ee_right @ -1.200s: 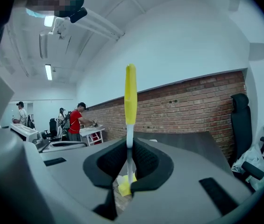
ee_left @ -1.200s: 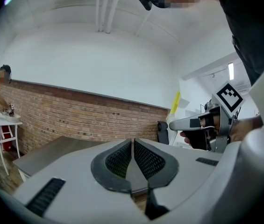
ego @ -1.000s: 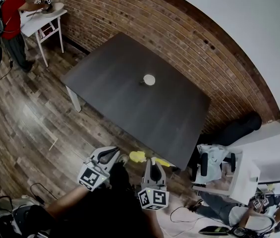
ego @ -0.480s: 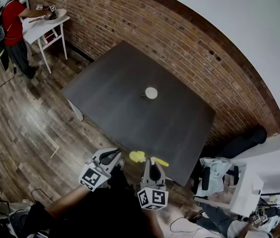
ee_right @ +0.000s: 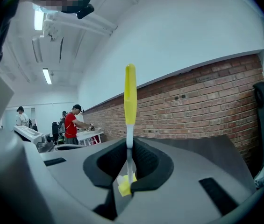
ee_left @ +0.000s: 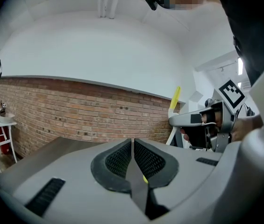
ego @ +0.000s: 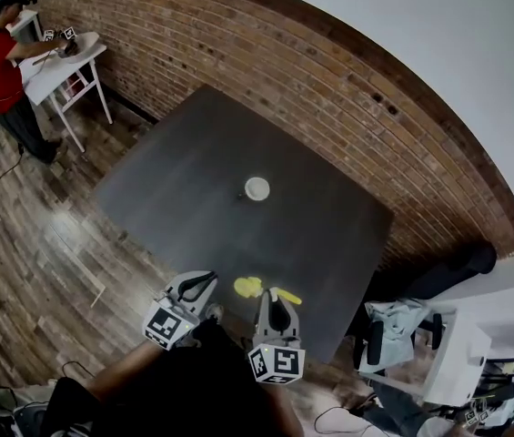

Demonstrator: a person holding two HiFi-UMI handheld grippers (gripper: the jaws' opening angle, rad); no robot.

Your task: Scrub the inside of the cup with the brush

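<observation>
Head view puts the cup (ego: 257,188) mid-way across the bench (ego: 329,244), well ahead of your right claw (ego: 276,309), which clamps the yellow brush (ego: 251,287) lengthwise; your left claw (ego: 198,286) is closed, empty.

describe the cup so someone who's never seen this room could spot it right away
Find the big dark table beside the brick wall. Near the table's middle sits the cup, small, round and white. It is the only thing resting on the tabletop; the yellow brush is held in the right gripper at the table's near edge.
</observation>
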